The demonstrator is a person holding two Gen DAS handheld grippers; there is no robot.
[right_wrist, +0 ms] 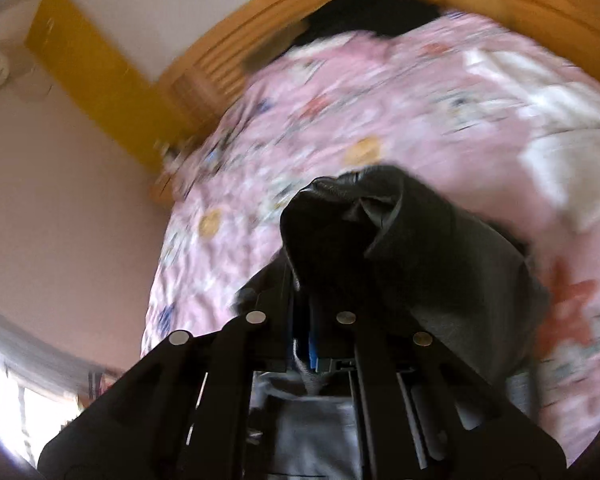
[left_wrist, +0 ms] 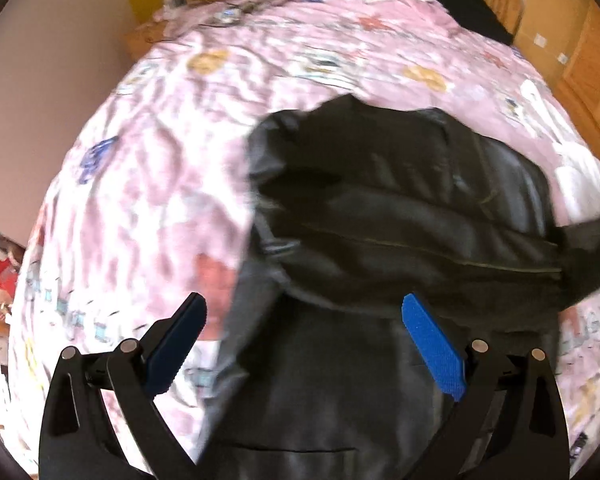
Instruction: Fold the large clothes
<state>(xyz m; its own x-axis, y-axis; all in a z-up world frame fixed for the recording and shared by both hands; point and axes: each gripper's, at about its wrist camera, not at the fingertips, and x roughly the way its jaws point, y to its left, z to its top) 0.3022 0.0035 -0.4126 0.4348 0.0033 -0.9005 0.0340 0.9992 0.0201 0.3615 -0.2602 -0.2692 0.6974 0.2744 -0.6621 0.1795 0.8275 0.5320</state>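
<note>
On the left, the left claw (left_wrist: 304, 316) is held wide open, its blue pads (left_wrist: 432, 352) spread well apart above the near part of the black jacket (left_wrist: 400, 216); nothing is gripped by it. The jacket is spread on the pink patterned bedspread (left_wrist: 148, 160), toward the near side of the bed, with one part already bunched and doubled across its middle. Because that side is left free, a risk is judged there: if the garment is pulled from the other side, the loose near edge could be dragged askew and the fold line lost.

Further right, the right claw (right_wrist: 304, 304) is seen closed on a bunch of the jacket (right_wrist: 380, 240), dark cloth being pinched between its jaws and draped forward over them. The exact depth of the bite is hidden by the fabric itself. The material appears smooth and fairly heavy, so slipping out of a shallow pinch is thought possible as it is lifted or carried over. Both views are blurred, which suggests quick motion; a fast swing could let the hanging part flop and crease unevenly.

At the far right, white cloth (right_wrist: 560, 152) is lying on the bedspread, near the jacket, and could be caught by a wide sweep.
</note>
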